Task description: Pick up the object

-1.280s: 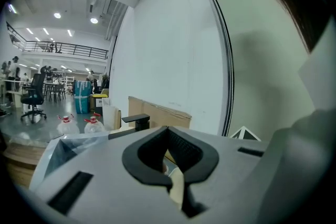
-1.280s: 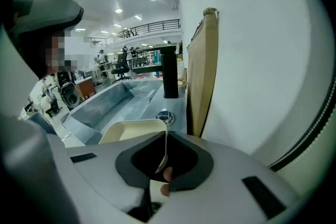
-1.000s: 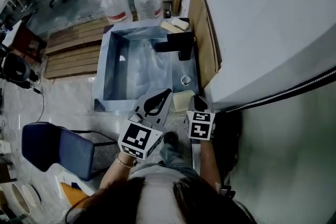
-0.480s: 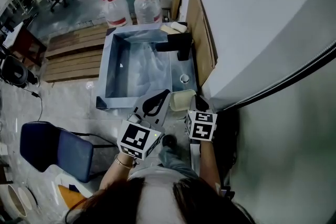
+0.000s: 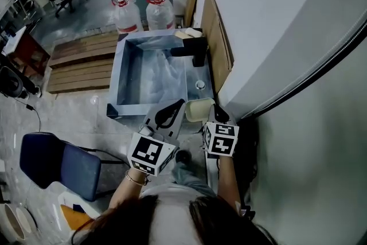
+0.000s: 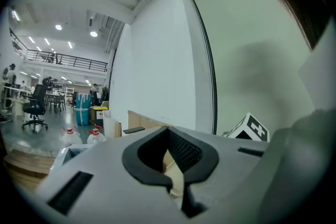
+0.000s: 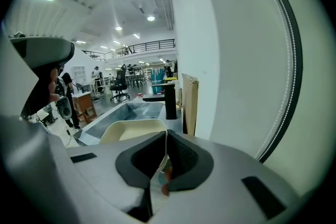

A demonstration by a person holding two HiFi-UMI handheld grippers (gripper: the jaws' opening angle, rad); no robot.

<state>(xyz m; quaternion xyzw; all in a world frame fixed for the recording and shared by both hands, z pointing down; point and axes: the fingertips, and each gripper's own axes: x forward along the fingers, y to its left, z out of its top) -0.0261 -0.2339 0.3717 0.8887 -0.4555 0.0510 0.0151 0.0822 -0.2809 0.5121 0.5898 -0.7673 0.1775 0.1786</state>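
Left tongs [image 6: 168,130]: tips pressed together, nothing clamped. A cream surface shows through the hollow behind the pads.

Right tongs [image 7: 167,132]: tips also together. A thin pale strip runs down between the pads, with a reddish speck low in the gap – cannot tell what either is.

In the head view both tongs are held close in front of the person, side by side and pointing at the near edge of the sink [image 5: 119,74].

Task object – a cream tub [image 5: 199,109]. It sits at the near right corner of the sink, between the two sets of jaws. The left tips are just beside its left side and the right tips are at its right side. From the right tongs' camera its open top lies just ahead of the jaws. Contact cannot be confirmed.

Further out:
- Black tap [image 5: 195,49] stands at the far right corner of the sink, spout reaching left over the basin.
- Small round fitting [image 5: 199,84] lies on the right rim, between tap and tub.
- Wooden board [image 5: 217,37] leans against the white wall, right of the sink.
- Two water jugs [image 5: 143,10] with red caps stand on the floor beyond the far edge.
- Wooden planks [image 5: 80,60] lie left of the sink.
- Blue chair [image 5: 57,160] is near left.
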